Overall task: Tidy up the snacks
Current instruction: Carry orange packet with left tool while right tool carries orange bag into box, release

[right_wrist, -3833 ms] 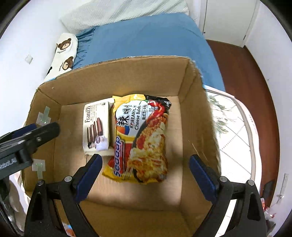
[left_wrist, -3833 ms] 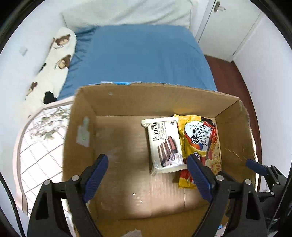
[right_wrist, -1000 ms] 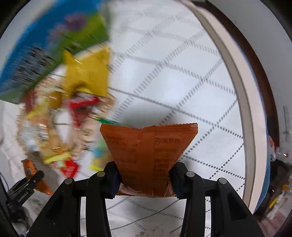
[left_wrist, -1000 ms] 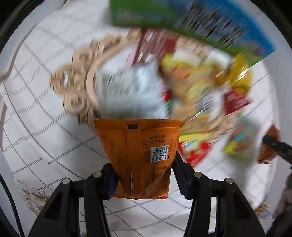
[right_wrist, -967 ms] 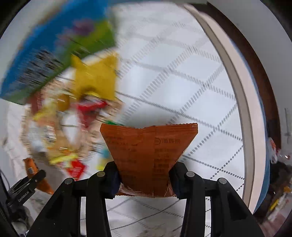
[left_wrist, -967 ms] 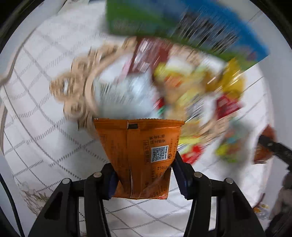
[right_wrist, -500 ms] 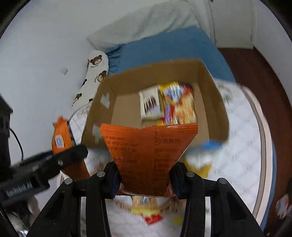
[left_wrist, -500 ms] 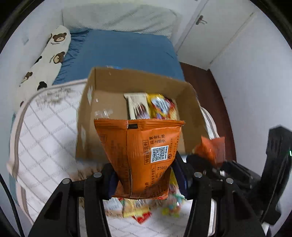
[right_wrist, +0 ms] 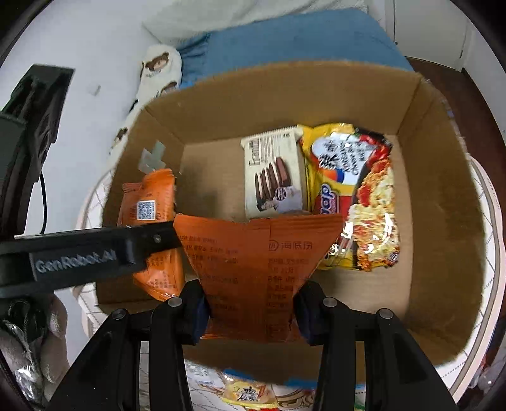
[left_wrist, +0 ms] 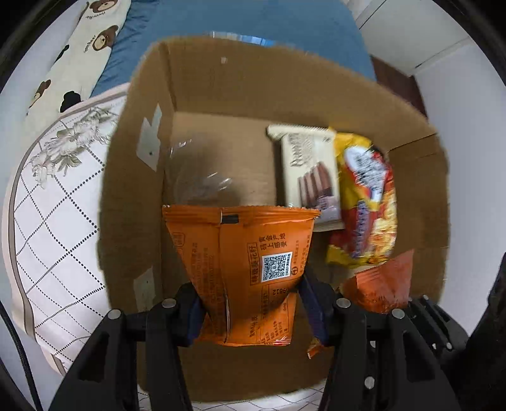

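Observation:
An open cardboard box (left_wrist: 240,79) (right_wrist: 442,196) holds a white wafer pack (left_wrist: 311,170) (right_wrist: 273,177) and a yellow-red noodle packet (left_wrist: 367,202) (right_wrist: 354,193) on its floor. My left gripper (left_wrist: 249,311) is shut on an orange snack packet (left_wrist: 249,268) and holds it over the box's near left part; that packet also shows in the right wrist view (right_wrist: 148,205). My right gripper (right_wrist: 251,311) is shut on a second orange packet (right_wrist: 256,262), held over the box's near edge; it also shows in the left wrist view (left_wrist: 379,281).
The box stands on a round table with a white checked cloth (left_wrist: 53,221). A few loose snacks (right_wrist: 246,392) lie on the table in front of the box. Behind are a blue bed (left_wrist: 240,22) and a bear-print pillow (left_wrist: 82,44).
Both grippers were open over the box, then each took an orange packet from the snack pile on the table. They have swung back and now hold the packets over the box, closer than half a second ago.

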`<state>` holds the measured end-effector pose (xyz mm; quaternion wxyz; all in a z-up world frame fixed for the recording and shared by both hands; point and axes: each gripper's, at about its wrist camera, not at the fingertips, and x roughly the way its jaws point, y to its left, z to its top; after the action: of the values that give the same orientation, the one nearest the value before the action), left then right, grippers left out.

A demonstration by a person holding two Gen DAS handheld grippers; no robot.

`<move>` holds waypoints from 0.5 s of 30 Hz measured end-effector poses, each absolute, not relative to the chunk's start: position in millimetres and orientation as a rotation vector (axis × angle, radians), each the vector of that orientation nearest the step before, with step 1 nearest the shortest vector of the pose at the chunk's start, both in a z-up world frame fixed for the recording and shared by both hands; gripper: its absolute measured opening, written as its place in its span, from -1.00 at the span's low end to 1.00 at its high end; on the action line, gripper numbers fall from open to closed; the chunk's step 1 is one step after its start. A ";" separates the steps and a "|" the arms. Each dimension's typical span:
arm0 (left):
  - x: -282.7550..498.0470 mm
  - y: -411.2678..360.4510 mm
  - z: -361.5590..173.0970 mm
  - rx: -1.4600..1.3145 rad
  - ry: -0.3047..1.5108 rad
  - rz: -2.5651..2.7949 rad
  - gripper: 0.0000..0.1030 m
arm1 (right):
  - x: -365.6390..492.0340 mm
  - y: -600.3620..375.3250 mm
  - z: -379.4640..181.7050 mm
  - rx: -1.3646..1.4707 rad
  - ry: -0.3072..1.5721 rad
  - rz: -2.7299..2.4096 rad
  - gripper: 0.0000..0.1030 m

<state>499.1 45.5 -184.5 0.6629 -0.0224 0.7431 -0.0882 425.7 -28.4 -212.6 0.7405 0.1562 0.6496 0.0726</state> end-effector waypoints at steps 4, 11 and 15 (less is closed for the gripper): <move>500.9 48.3 -196.2 -0.048 1.689 -0.184 0.00 | 427.8 -23.9 -226.5 0.337 1.461 0.178 -0.08; 496.6 56.1 -202.1 -0.076 1.691 -0.160 0.02 | 436.3 -23.1 -242.4 0.341 1.532 0.190 0.71; 494.1 56.0 -197.8 -0.055 1.682 -0.181 0.22 | 436.8 -26.3 -240.7 0.346 1.539 0.180 0.75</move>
<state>494.1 56.0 -197.8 0.6628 -0.0245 0.7441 -0.0801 436.8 -26.3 -240.7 0.7012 0.1553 0.6912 0.0808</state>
